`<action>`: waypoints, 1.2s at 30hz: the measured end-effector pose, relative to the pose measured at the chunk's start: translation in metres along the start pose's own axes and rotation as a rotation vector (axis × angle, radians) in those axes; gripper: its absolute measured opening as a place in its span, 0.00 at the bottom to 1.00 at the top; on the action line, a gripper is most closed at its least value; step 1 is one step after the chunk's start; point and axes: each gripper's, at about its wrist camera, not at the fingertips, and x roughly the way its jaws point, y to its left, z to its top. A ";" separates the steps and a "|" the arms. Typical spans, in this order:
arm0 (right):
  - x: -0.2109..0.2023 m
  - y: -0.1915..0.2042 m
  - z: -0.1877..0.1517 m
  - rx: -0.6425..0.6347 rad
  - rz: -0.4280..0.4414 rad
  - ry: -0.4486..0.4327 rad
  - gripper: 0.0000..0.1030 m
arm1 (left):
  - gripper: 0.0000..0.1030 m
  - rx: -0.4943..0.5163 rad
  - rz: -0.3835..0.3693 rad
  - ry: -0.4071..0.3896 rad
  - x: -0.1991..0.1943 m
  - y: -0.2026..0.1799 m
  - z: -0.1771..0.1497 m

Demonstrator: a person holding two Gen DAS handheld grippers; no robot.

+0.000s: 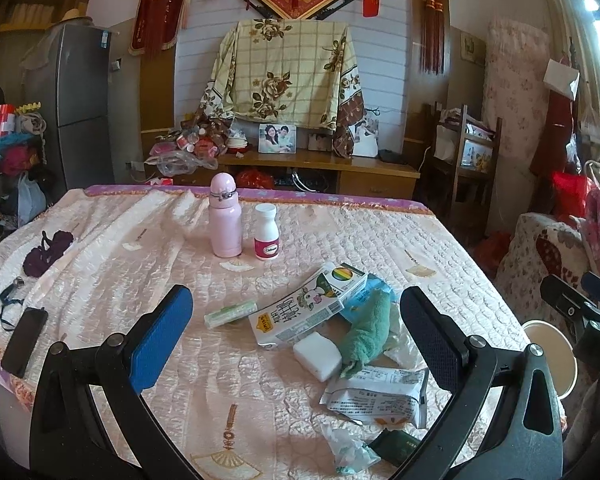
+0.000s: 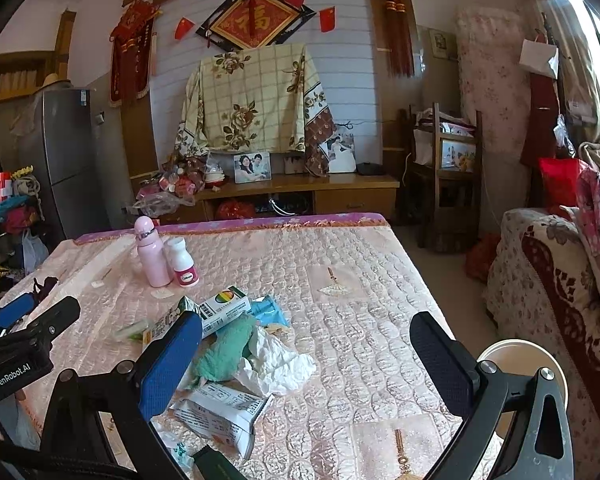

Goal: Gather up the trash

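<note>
Your work surface is a bed under a pale pink quilted cover [image 1: 148, 264], facing a wooden cabinet [image 1: 320, 168] with a floral cloth [image 1: 288, 76] draped above it and a grey fridge [image 1: 80, 104] at left. On the cover a pink bottle [image 1: 225, 216] and a white pill bottle [image 1: 266, 232] stand upright just beside each other, both capped; the trash sits near them: a flattened milk carton [image 1: 308, 304], green cloth [image 1: 366, 336], white block [image 1: 317, 355], printed wrapper [image 1: 380, 396] and crumpled tissue [image 2: 276, 364]. Your left gripper [image 1: 296, 336] and right gripper [image 2: 306, 360] both hang over the pile, jaws spread wide and holding nothing, and a round white bin [image 2: 516, 364] sits off the bed's right edge, contents not visible.
</note>
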 end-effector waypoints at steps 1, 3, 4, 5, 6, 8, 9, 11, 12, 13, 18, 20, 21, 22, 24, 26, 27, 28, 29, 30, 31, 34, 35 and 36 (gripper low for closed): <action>0.000 0.001 0.000 0.000 0.001 0.000 1.00 | 1.00 -0.001 -0.001 -0.003 -0.001 0.000 0.000; 0.000 0.003 0.000 -0.002 0.003 -0.002 1.00 | 1.00 -0.006 -0.003 -0.006 -0.002 0.001 -0.001; -0.001 0.004 0.000 -0.004 0.002 -0.004 1.00 | 1.00 -0.008 -0.003 -0.005 -0.002 0.000 0.000; -0.001 0.004 0.000 -0.006 0.001 -0.003 1.00 | 1.00 -0.006 -0.004 -0.004 -0.002 0.001 -0.001; 0.000 0.004 0.000 -0.006 0.002 -0.001 1.00 | 1.00 -0.006 -0.004 -0.005 -0.002 0.001 -0.001; -0.001 0.004 0.000 -0.002 0.005 -0.002 1.00 | 1.00 -0.006 -0.005 -0.004 -0.002 0.001 -0.001; -0.001 0.004 0.000 -0.003 0.004 -0.003 1.00 | 1.00 -0.005 -0.006 -0.002 -0.002 0.000 -0.001; -0.001 0.004 0.000 -0.003 0.003 -0.002 1.00 | 1.00 -0.004 -0.006 0.000 -0.002 0.000 -0.003; -0.001 0.004 0.000 -0.003 0.003 -0.002 1.00 | 1.00 -0.006 -0.006 0.000 -0.002 0.002 -0.002; -0.001 0.004 0.000 -0.002 0.004 -0.002 1.00 | 1.00 -0.005 -0.006 0.001 -0.002 0.001 -0.003; 0.000 0.005 0.000 -0.003 0.002 -0.001 1.00 | 1.00 -0.005 -0.012 0.003 -0.001 0.001 -0.005; 0.000 0.005 0.000 -0.002 0.002 -0.001 1.00 | 1.00 -0.005 -0.013 0.006 0.000 -0.001 -0.006; 0.000 0.005 0.000 -0.003 0.002 -0.001 1.00 | 1.00 -0.005 -0.013 0.006 0.000 -0.001 -0.006; -0.001 0.005 0.000 -0.003 0.001 -0.001 1.00 | 1.00 -0.003 -0.013 0.006 0.001 -0.001 -0.006; 0.000 0.005 0.000 -0.005 0.000 0.001 1.00 | 1.00 -0.003 -0.013 0.005 0.001 -0.001 -0.006; 0.002 0.005 0.000 -0.002 0.001 0.004 1.00 | 1.00 -0.004 -0.012 0.006 0.001 -0.001 -0.006; 0.002 0.005 0.000 -0.001 0.001 0.005 1.00 | 1.00 -0.004 -0.012 0.007 0.001 -0.002 -0.006; 0.002 0.005 0.000 0.000 0.001 0.005 1.00 | 1.00 -0.004 -0.012 0.007 0.001 -0.002 -0.007; 0.002 0.005 0.000 -0.001 0.001 0.005 1.00 | 1.00 -0.003 -0.010 0.006 0.001 -0.001 -0.007; 0.002 0.005 0.000 -0.002 0.000 0.006 1.00 | 1.00 -0.001 -0.008 0.007 0.002 -0.002 -0.008; 0.003 0.004 0.000 -0.002 -0.002 0.009 1.00 | 1.00 -0.001 -0.006 0.010 0.003 -0.002 -0.010; 0.005 0.002 0.000 -0.004 -0.003 0.018 1.00 | 1.00 -0.001 -0.002 0.024 0.006 0.000 -0.014; 0.006 0.001 0.000 -0.002 -0.004 0.021 1.00 | 1.00 -0.004 -0.001 0.027 0.007 0.001 -0.015; 0.007 0.000 0.000 0.000 -0.004 0.023 1.00 | 1.00 -0.006 -0.001 0.031 0.008 0.003 -0.016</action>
